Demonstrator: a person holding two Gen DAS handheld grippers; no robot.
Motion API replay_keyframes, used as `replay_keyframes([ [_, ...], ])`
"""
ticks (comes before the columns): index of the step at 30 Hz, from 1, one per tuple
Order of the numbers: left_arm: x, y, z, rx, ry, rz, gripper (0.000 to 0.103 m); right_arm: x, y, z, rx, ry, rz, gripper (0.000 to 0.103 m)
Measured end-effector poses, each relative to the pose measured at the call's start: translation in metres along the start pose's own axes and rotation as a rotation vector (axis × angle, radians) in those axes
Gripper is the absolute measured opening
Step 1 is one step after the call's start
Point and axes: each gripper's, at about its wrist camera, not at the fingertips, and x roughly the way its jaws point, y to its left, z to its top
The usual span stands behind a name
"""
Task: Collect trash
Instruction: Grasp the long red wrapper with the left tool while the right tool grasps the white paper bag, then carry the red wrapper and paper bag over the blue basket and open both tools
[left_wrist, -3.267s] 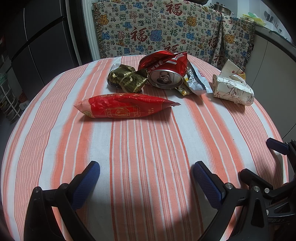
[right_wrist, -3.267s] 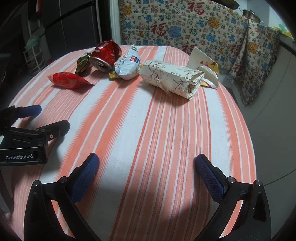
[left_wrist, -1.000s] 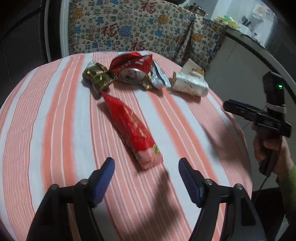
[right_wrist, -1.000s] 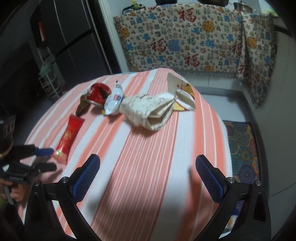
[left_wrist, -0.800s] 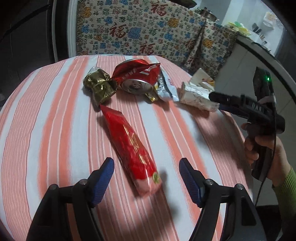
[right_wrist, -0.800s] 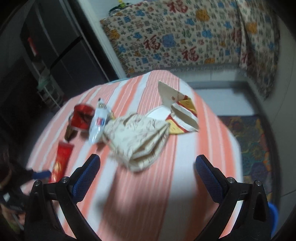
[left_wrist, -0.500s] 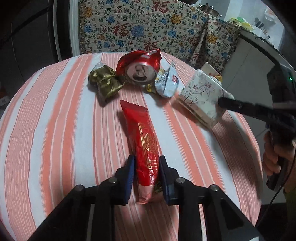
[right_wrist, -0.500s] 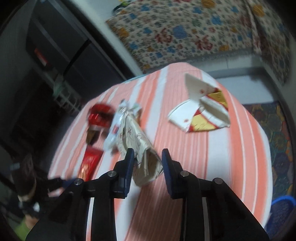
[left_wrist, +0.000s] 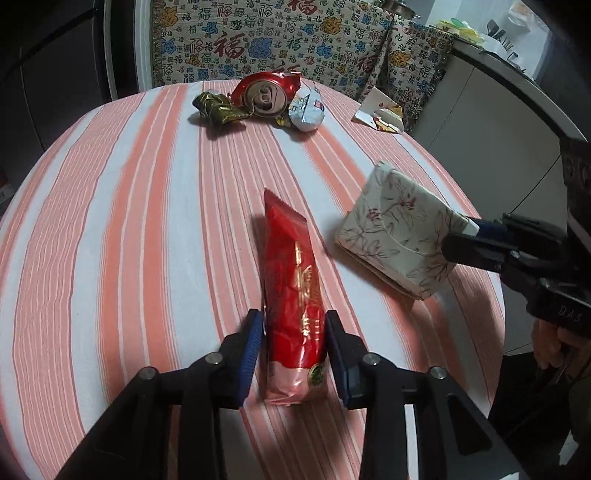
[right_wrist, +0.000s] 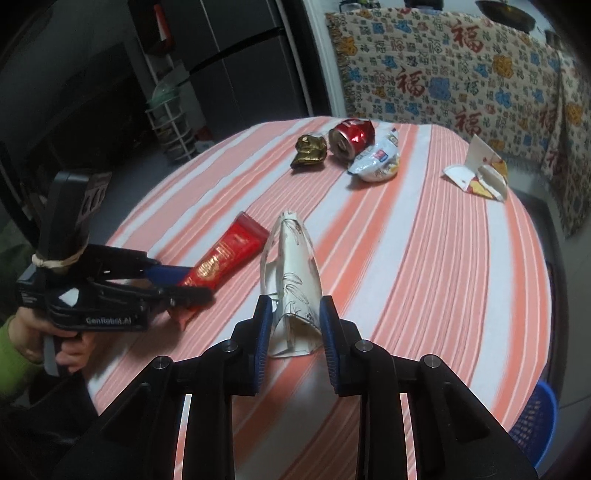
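Note:
My left gripper (left_wrist: 294, 350) is shut on a long red snack wrapper (left_wrist: 293, 291) and holds it over the striped tablecloth; it also shows in the right wrist view (right_wrist: 225, 258). My right gripper (right_wrist: 295, 325) is shut on a crumpled white floral paper box (right_wrist: 295, 280), lifted off the table; it shows in the left wrist view (left_wrist: 397, 236) too. At the far side lie a crushed red can (left_wrist: 264, 95), a gold wrapper (left_wrist: 218, 109), a white-blue packet (left_wrist: 306, 110) and a torn white carton (left_wrist: 380, 112).
The round table with the orange-striped cloth (left_wrist: 110, 221) drops off on all sides. A patterned cloth (left_wrist: 280, 40) hangs behind it. A blue basket (right_wrist: 535, 424) sits on the floor at the table's right edge. Dark cabinets (right_wrist: 240, 55) stand at the back left.
Both grippers closed on their items, the left on the red wrapper, the right on the floral box. Both items have since been pulled nearer, away from the pile of trash.

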Motion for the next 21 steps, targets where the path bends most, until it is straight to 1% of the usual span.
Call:
replay_keyframes([
  [1,0.001,-0.002,0.001,0.008,0.001,0.000,0.048,0.002,0.000,0.005,-0.009,0.012,0.006,0.031],
  [2,0.002,-0.004,0.004,0.019,-0.001,0.003,0.058,0.006,0.002,0.008,-0.031,0.036,0.012,0.031],
  [3,0.004,-0.005,0.005,0.027,-0.003,0.017,0.059,0.012,0.002,0.016,-0.052,0.058,0.008,0.034],
  [4,0.004,-0.004,0.003,0.032,-0.001,0.029,0.059,0.015,0.004,0.019,-0.076,0.079,0.007,0.040],
  [5,0.006,-0.004,0.005,0.036,0.003,0.038,0.059,0.019,0.006,0.022,-0.096,0.101,0.006,0.043],
  [7,0.008,-0.003,0.007,0.041,0.005,0.042,0.059,0.025,0.009,0.027,-0.127,0.144,-0.006,0.050],
  [8,0.009,-0.003,0.009,0.044,0.006,0.043,0.059,0.027,0.011,0.030,-0.138,0.156,-0.012,0.052],
  [9,0.009,-0.003,0.010,0.051,0.007,0.045,0.059,0.029,0.012,0.034,-0.146,0.167,-0.013,0.056],
  [10,0.010,-0.003,0.011,0.057,0.008,0.050,0.058,0.032,0.013,0.036,-0.152,0.187,-0.009,0.062],
  [11,0.011,-0.003,0.012,0.064,0.011,0.058,0.055,0.037,0.012,0.040,-0.152,0.219,-0.010,0.064],
  [12,0.011,-0.003,0.012,0.072,0.012,0.061,0.033,0.040,0.011,0.042,-0.146,0.241,-0.020,0.062],
  [13,0.012,-0.003,0.012,0.079,0.015,0.055,0.027,0.041,0.010,0.042,-0.140,0.261,-0.039,0.037],
  [14,0.010,-0.003,0.012,0.079,0.011,0.053,0.026,0.040,0.009,0.043,-0.138,0.273,-0.053,0.019],
  [15,0.007,-0.003,0.011,0.077,0.005,0.049,0.024,0.036,0.008,0.043,-0.131,0.271,-0.049,0.017],
  [19,-0.002,-0.003,0.006,0.050,-0.019,0.015,0.023,0.015,0.009,0.036,-0.137,0.245,-0.066,0.016],
  [21,-0.009,-0.007,0.005,0.035,-0.033,-0.008,0.023,0.001,0.005,0.030,-0.108,0.218,-0.078,0.016],
])
